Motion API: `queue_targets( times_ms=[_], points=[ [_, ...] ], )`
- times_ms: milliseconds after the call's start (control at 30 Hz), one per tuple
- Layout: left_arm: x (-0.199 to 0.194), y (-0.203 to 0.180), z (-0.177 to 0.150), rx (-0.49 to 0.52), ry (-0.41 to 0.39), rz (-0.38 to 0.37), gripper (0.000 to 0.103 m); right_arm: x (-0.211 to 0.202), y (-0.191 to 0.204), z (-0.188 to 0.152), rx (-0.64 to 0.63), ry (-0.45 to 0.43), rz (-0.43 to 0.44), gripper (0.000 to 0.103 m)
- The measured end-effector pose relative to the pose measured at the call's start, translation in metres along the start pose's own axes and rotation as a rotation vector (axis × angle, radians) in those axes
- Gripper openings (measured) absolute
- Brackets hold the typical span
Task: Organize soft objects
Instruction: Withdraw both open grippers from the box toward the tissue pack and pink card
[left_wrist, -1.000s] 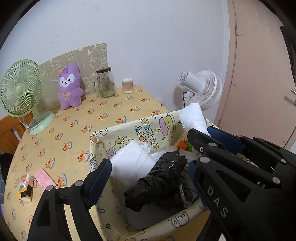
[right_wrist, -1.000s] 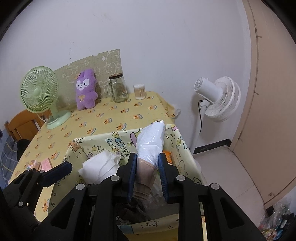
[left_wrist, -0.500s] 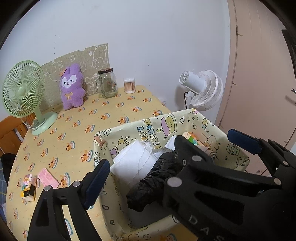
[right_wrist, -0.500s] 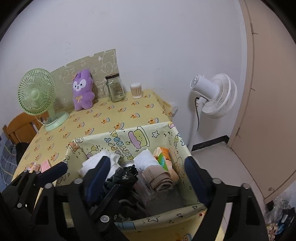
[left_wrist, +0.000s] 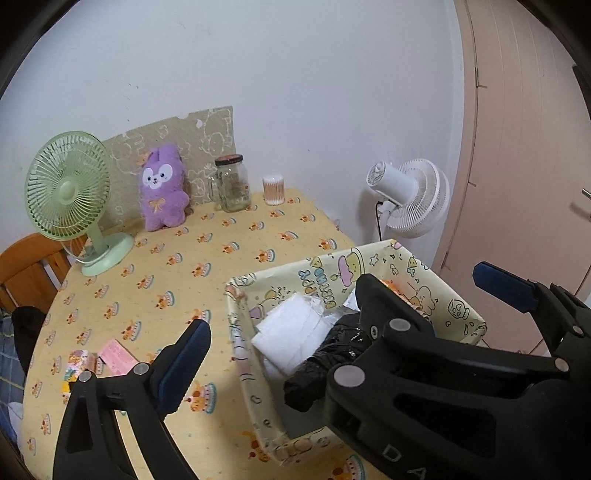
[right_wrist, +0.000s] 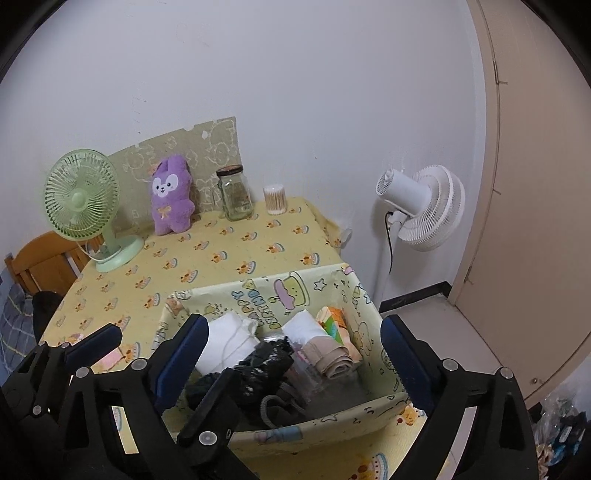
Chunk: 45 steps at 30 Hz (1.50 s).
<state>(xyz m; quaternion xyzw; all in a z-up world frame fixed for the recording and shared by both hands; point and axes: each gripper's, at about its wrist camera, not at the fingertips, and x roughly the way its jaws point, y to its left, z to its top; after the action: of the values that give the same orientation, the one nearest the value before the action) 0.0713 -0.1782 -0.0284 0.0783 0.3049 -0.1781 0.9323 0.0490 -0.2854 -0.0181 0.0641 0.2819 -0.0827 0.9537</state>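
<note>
Above the yellow cartoon-print fabric bin (right_wrist: 280, 295), both claws (right_wrist: 291, 354) (left_wrist: 343, 306) are opening, empty; lifting carelessly could snag its soft rim.

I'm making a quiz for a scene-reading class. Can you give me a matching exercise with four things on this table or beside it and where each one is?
Things:
1. purple plush rabbit
2. white pedestal fan
3. black crumpled plastic bag
4. pale green desk fan

Places:
A. inside the yellow cartoon-print fabric bin
B. on the floor, right of the table
C. at the table's far left, by the wooden chair
D. leaning at the back wall, left of the glass jar

Pairs: 1-D, 2-B, 3-A, 4-C
</note>
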Motion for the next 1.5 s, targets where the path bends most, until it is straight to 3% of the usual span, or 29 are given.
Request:
queue_targets(
  times_ms=[700,1500],
  points=[
    [-0.062,0.048,0.002,-0.011,-0.093,0.043,0.1,-0.049,0.061,0.013,-0.046,-0.069,0.021,0.098],
    [-0.088,0.107,-0.014,-0.044,-0.105,0.117,0.1,-0.06,0.131,0.003,-0.076,-0.076,0.092,0.098]
  ],
)
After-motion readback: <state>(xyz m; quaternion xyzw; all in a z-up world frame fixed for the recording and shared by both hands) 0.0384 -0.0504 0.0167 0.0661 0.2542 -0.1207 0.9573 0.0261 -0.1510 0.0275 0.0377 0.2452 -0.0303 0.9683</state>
